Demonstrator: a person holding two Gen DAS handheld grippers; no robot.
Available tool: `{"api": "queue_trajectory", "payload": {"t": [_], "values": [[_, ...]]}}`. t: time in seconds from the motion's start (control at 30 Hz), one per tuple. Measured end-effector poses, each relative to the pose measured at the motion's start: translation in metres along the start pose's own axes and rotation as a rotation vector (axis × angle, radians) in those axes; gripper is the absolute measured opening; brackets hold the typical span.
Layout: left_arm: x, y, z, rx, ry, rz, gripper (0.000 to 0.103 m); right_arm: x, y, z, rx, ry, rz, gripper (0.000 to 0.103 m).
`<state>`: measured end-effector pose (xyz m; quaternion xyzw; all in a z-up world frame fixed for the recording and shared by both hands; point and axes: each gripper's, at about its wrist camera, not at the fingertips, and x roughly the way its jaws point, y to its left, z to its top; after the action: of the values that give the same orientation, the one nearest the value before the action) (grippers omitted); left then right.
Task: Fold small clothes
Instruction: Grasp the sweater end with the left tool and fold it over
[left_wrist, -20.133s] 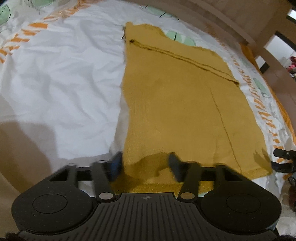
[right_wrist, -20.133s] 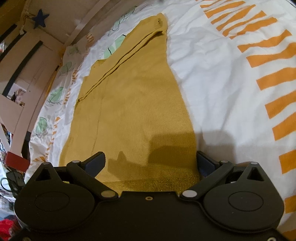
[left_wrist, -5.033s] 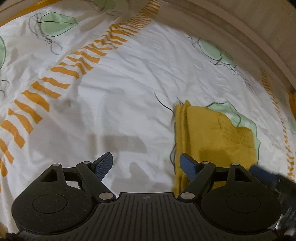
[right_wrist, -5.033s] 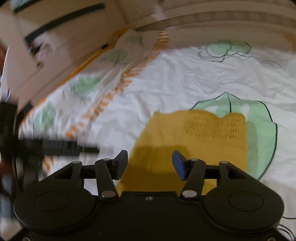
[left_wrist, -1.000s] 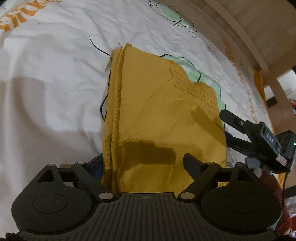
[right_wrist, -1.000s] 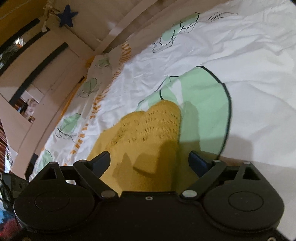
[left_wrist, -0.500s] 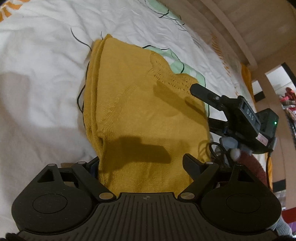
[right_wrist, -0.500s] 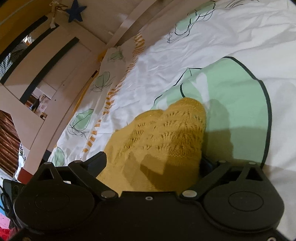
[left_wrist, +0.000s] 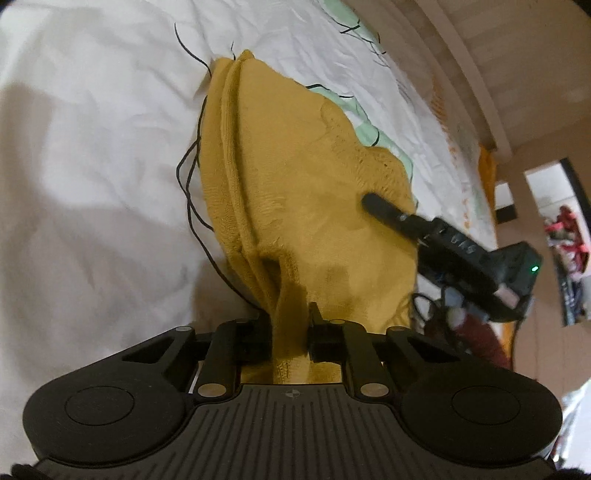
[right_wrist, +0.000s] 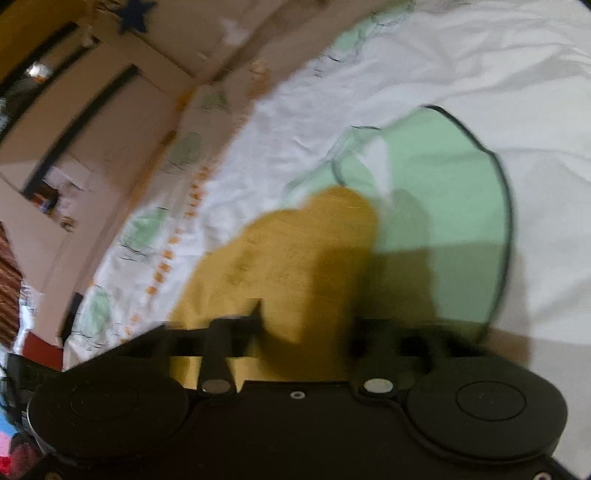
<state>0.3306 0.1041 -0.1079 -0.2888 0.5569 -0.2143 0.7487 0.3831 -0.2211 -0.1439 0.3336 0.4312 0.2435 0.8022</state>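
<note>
1. The bed (left_wrist: 92, 155) wears a white sheet printed with green leaves and orange dashes.
2. The folded mustard knit garment (left_wrist: 295, 177) lies on the sheet, its near edge bunched and raised.
3. The left claw (left_wrist: 290, 325) is clamped on that bunched edge.
4. The right claw (right_wrist: 306, 332) reaches over the garment's other side; blur hides whether it grips.

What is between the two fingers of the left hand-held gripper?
In the left wrist view, a bunched edge of the folded mustard knit garment lies pinched between the fingers of the left hand-held gripper.
</note>
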Motion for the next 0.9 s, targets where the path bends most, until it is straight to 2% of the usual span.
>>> {"api": "queue_trajectory", "payload": {"t": [0.13,0.3,0.6,0.73,0.9], "values": [[-0.006,-0.003,-0.003,-0.014,0.007,-0.055,0.014,-0.014,0.006,-0.006,0.013,-0.029,-0.003,0.042],[-0.007,-0.011,-0.024,0.001,0.059,-0.107,0.014,-0.044,0.019,-0.02,0.038,-0.033,-0.045,0.042],[-0.007,-0.055,-0.106,0.101,0.173,-0.187,0.014,-0.135,0.019,-0.085,0.113,-0.029,-0.111,0.042],[-0.014,-0.07,-0.142,0.123,0.197,-0.223,0.014,-0.176,0.02,-0.116,0.137,-0.024,-0.138,0.042],[-0.02,-0.08,-0.177,0.142,0.222,-0.242,0.014,-0.208,0.023,-0.145,0.173,-0.025,-0.137,0.042]]}}
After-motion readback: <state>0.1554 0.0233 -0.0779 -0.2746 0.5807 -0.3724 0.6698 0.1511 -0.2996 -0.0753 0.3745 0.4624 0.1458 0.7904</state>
